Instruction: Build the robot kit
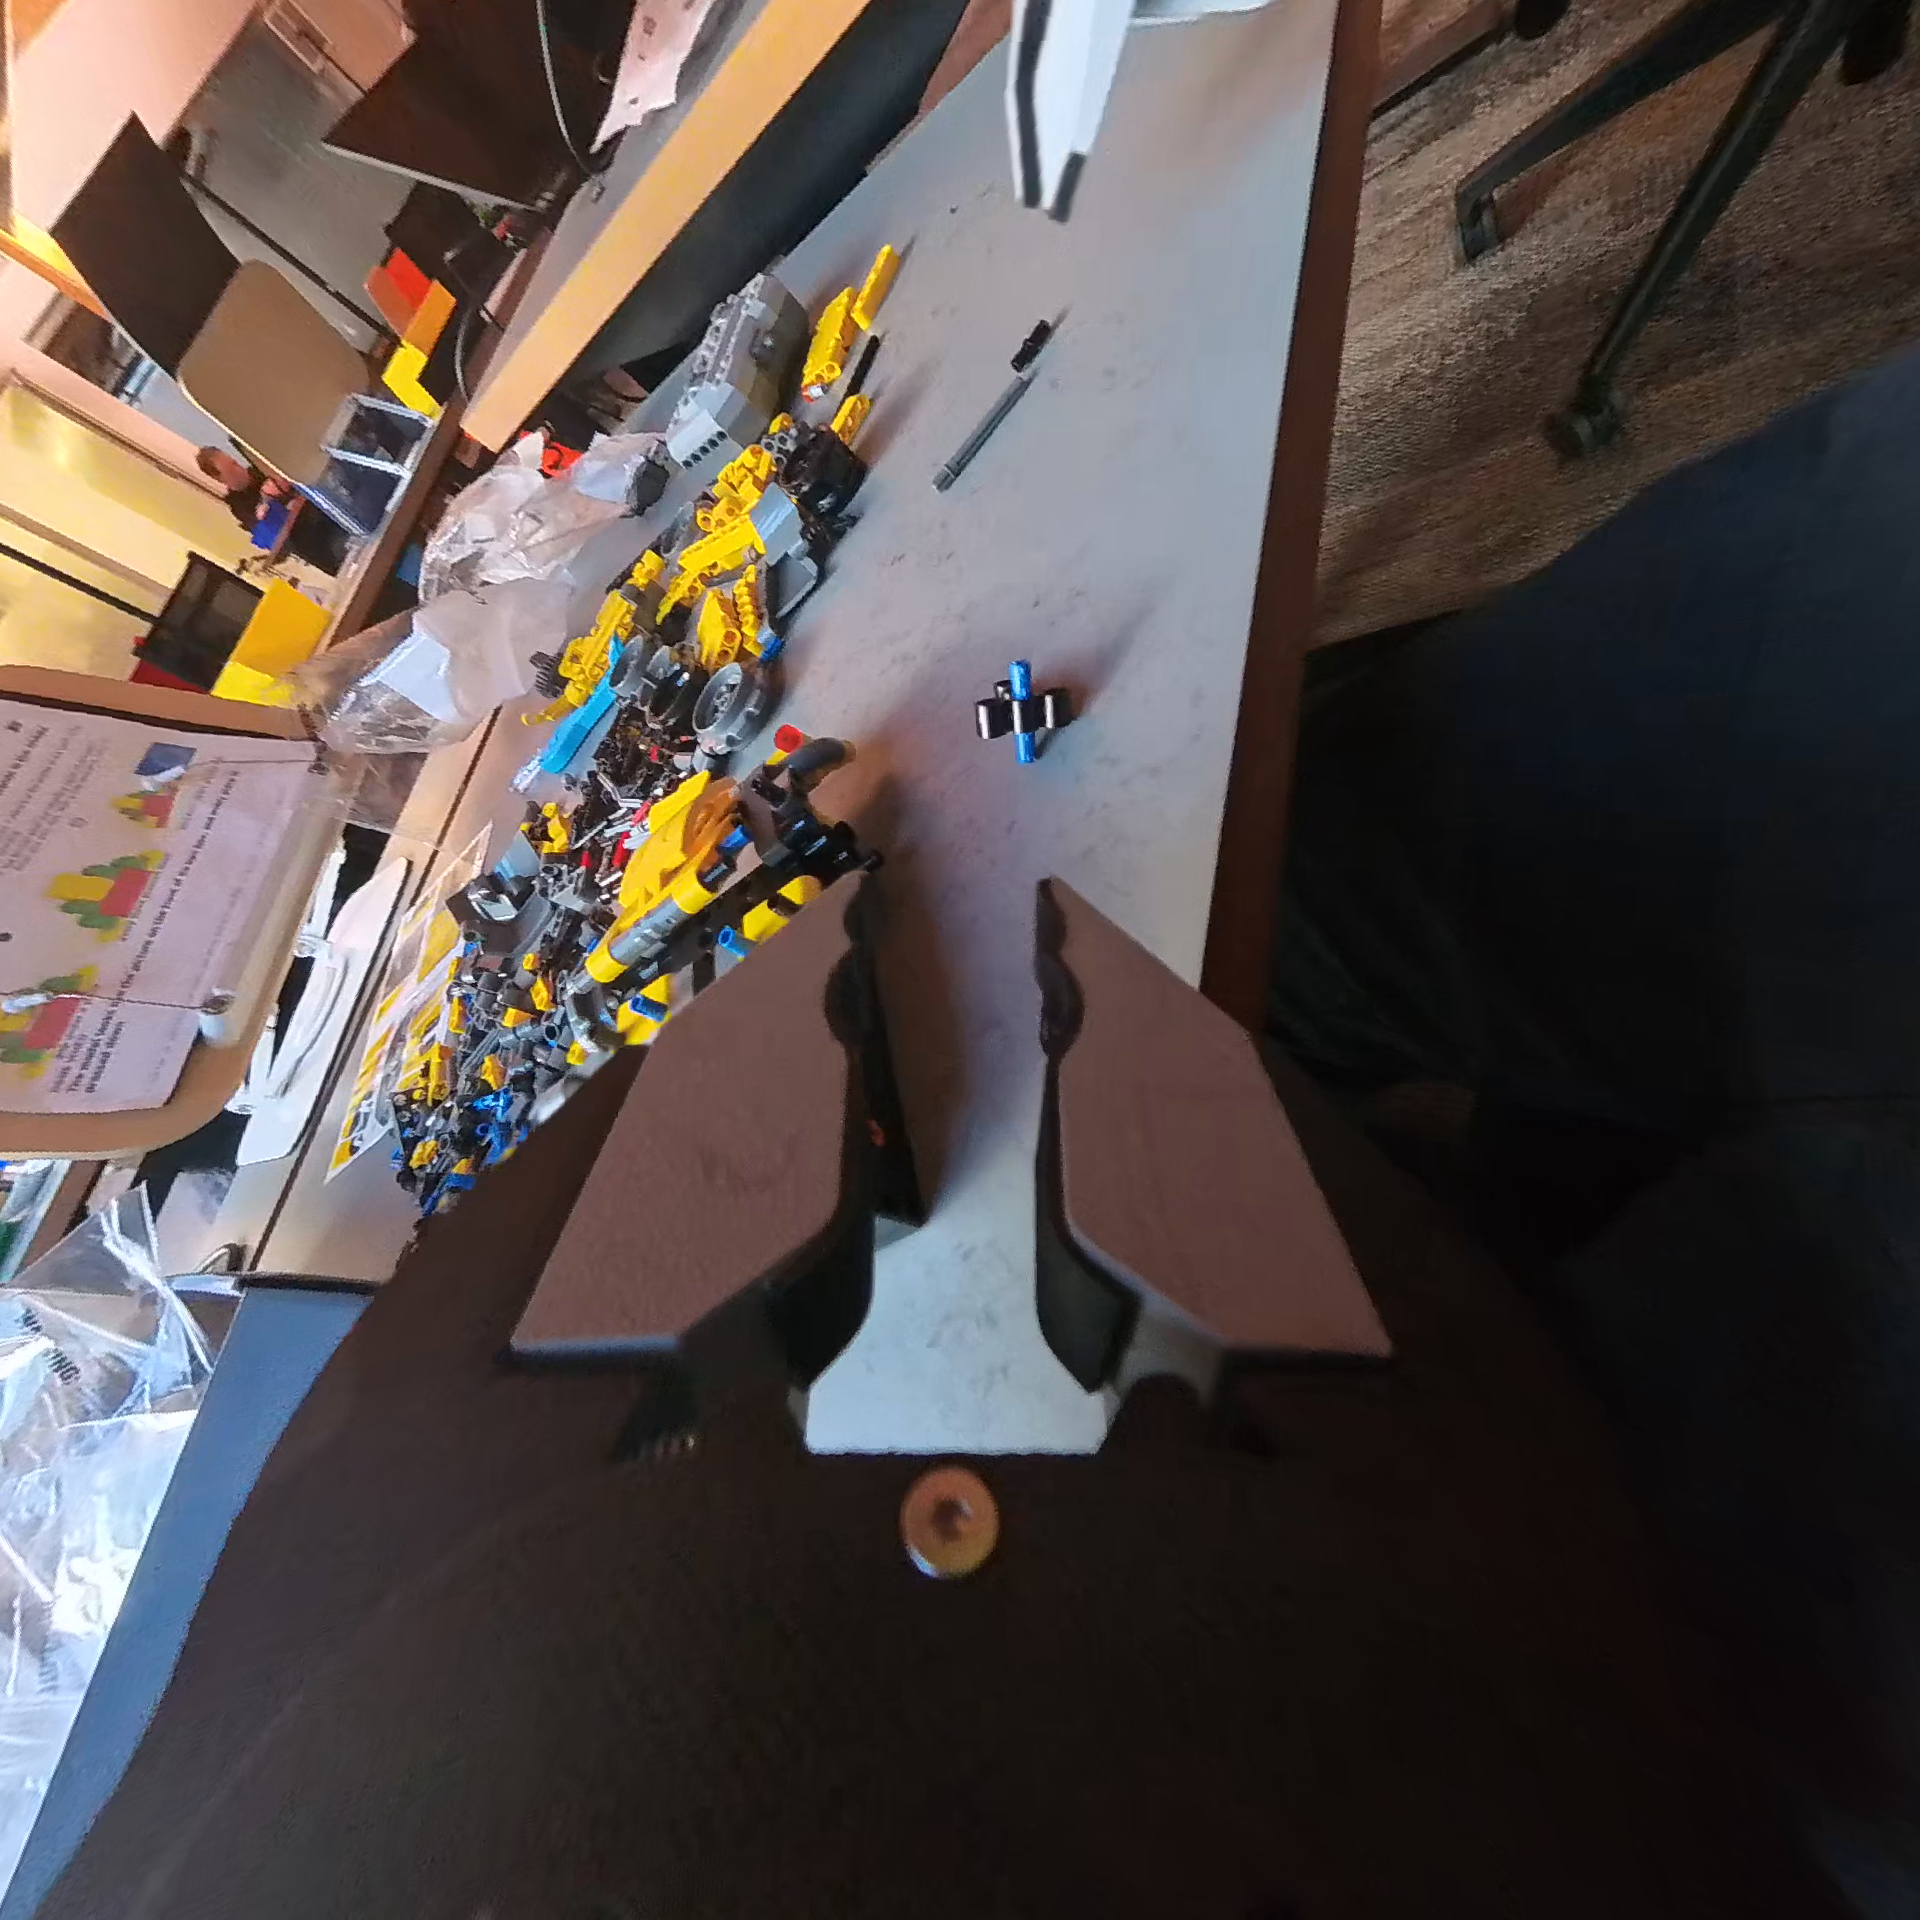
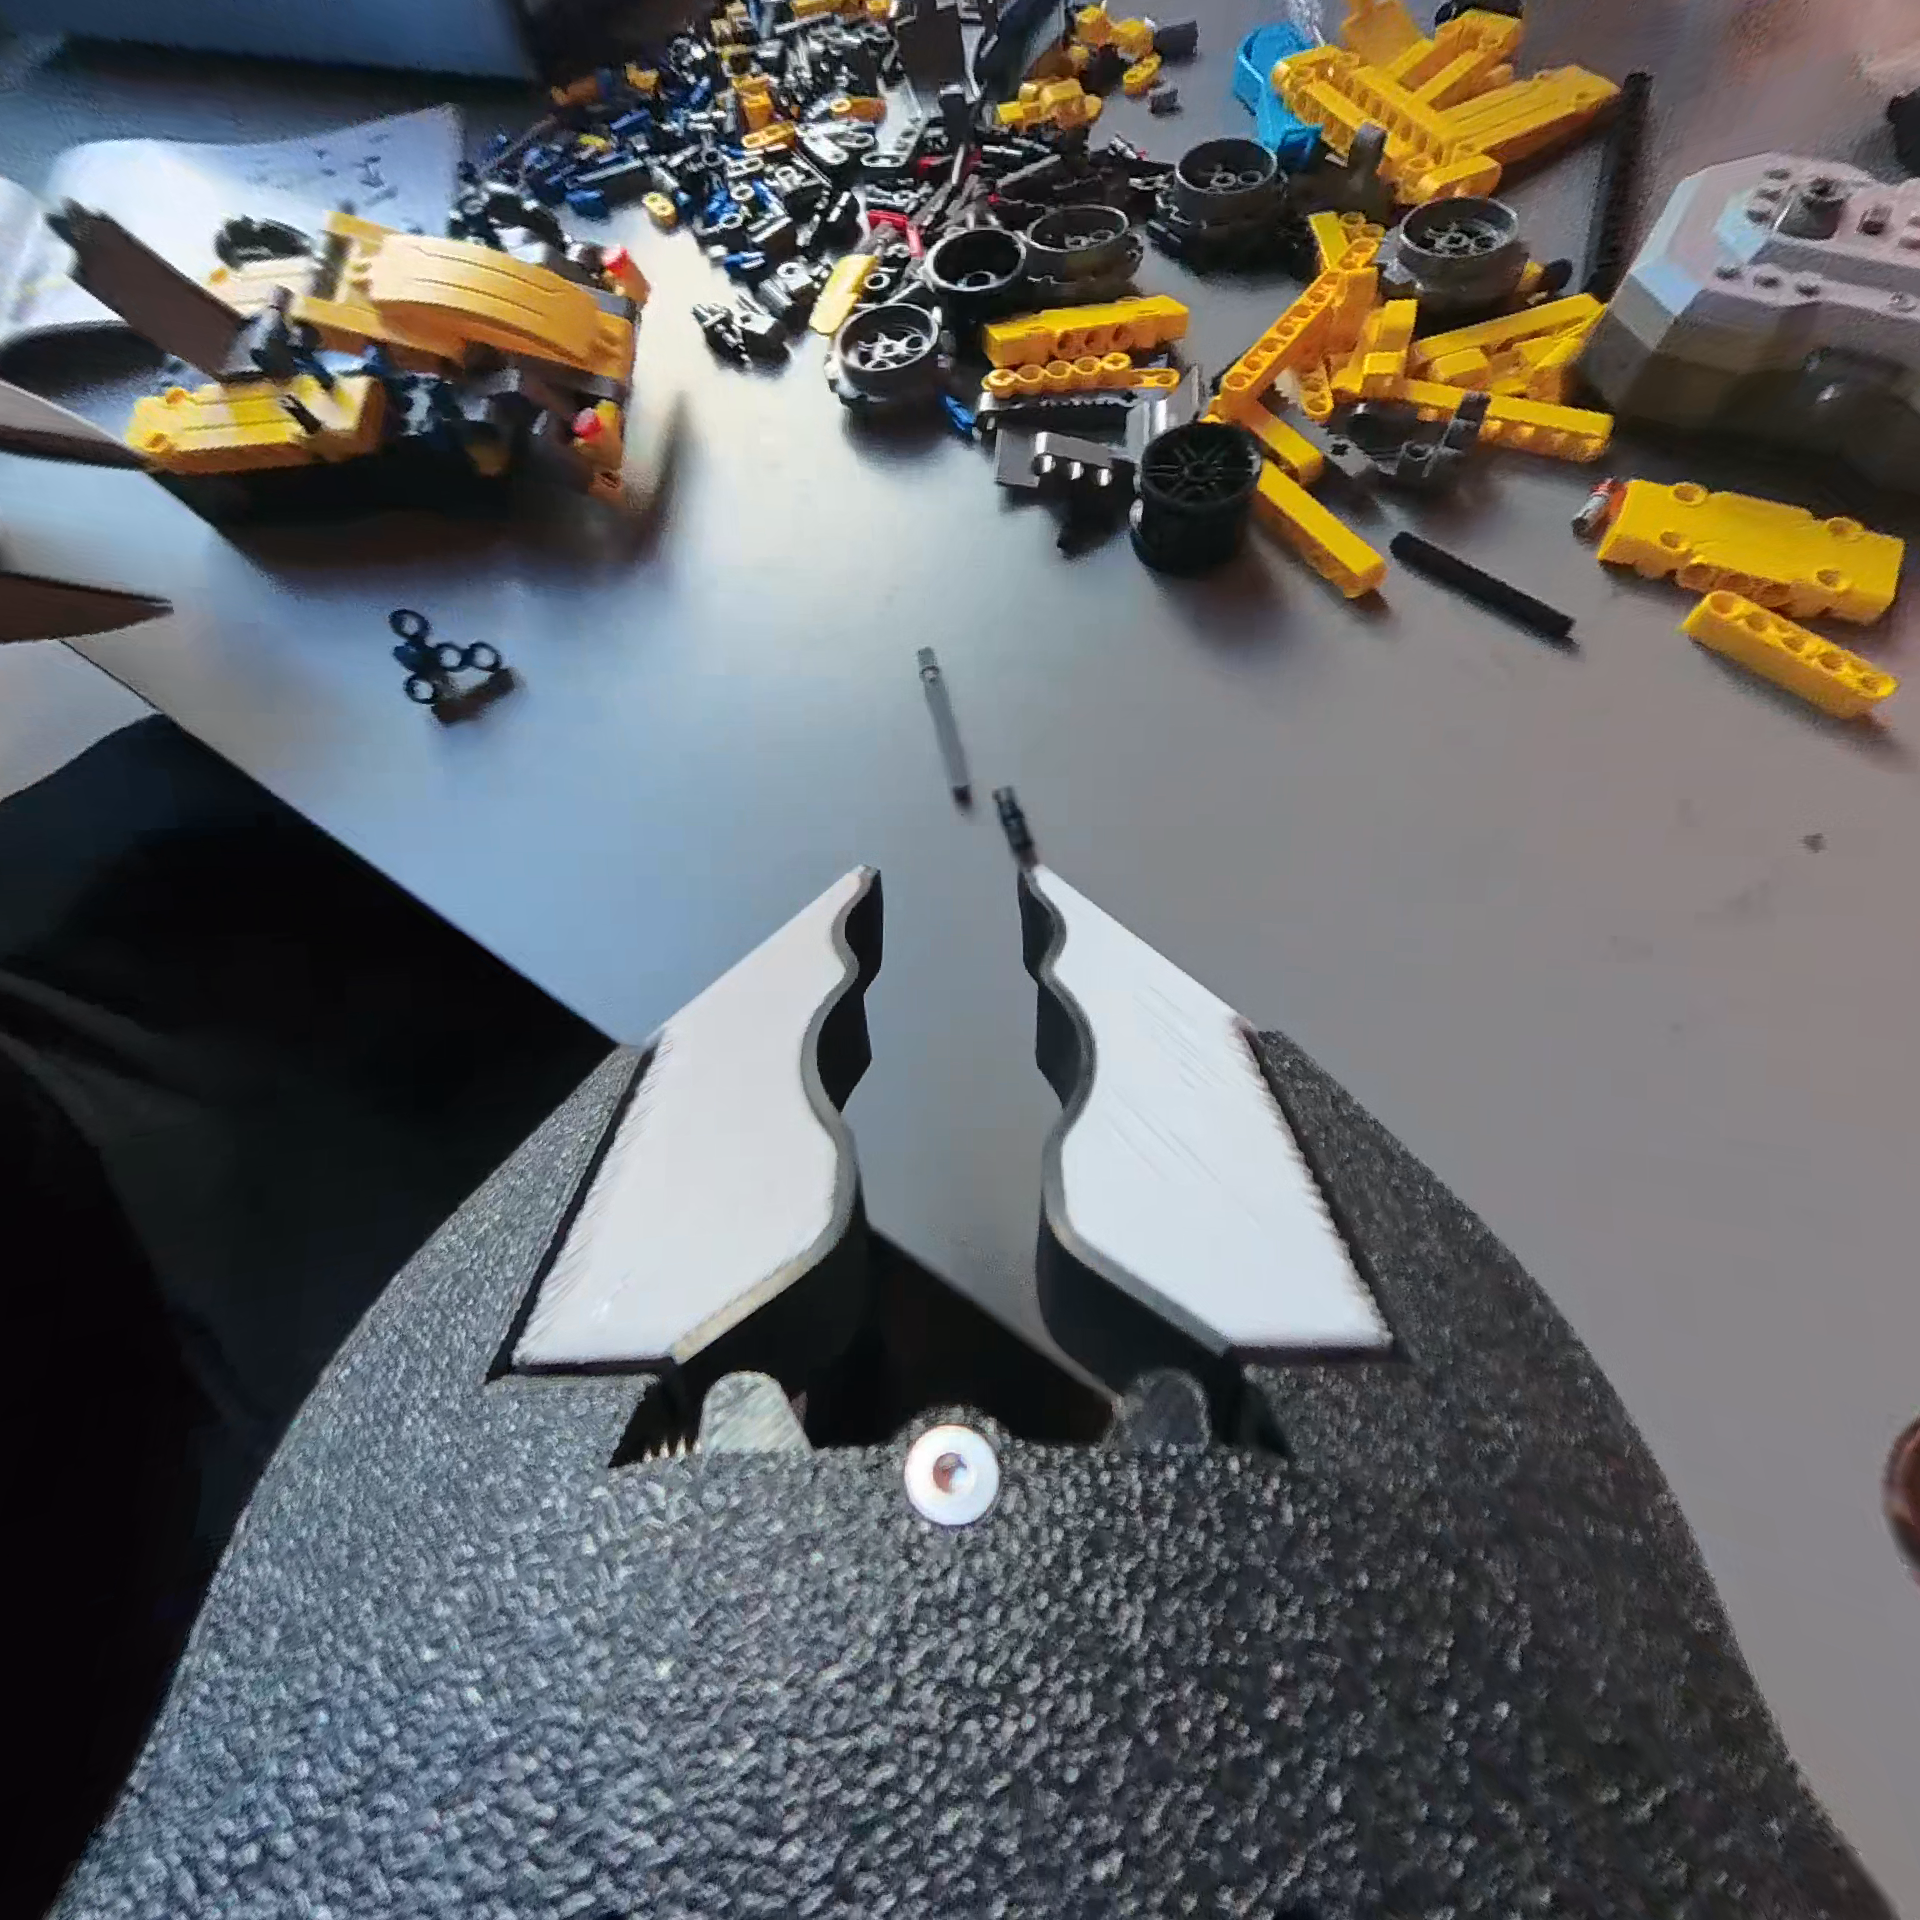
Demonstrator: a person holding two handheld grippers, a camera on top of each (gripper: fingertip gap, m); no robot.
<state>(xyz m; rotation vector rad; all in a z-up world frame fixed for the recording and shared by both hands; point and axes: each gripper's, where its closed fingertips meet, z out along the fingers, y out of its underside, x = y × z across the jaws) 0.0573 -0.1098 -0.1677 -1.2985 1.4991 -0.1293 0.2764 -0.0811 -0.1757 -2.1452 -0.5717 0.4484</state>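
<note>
My left gripper (image 1: 954,894) is open and empty, low over the grey table (image 1: 1143,520). A small black connector on a blue axle (image 1: 1023,712) lies just beyond its fingertips. A part-built yellow and black model (image 1: 707,883) sits to its left. My right gripper (image 2: 948,883) is open and empty. A short black pin (image 2: 1013,816) lies just past its right fingertip, with a thin grey axle (image 2: 945,727) a little farther on. The model (image 2: 416,353) and the black connector (image 2: 447,665) show at the left, near the left gripper's fingers (image 2: 83,608).
A big pile of loose yellow, black and grey bricks and wheels (image 2: 1195,312) spreads across the table's far side, with a grey motor block (image 2: 1766,281) at the right. Clear plastic bags (image 1: 499,582) and a printed sheet (image 1: 135,894) lie left. The table's brown edge (image 1: 1278,623) runs right. Spacing between my two grippers at the tips: around 25 cm. My right gripper is the nearer one to the short black pin (image 2: 1013,816): about 4 cm, against 20 cm. It turns up in the left wrist view (image 1: 1029,349) as well. My left tips are about 20 cm from the thin grey axle (image 2: 945,727), my right tips only 6 cm. My left wrist view (image 1: 983,435) looks at it from another angle. The black connector (image 2: 447,665) is about 7 cm from my left fingertips and 15 cm from my right.
</note>
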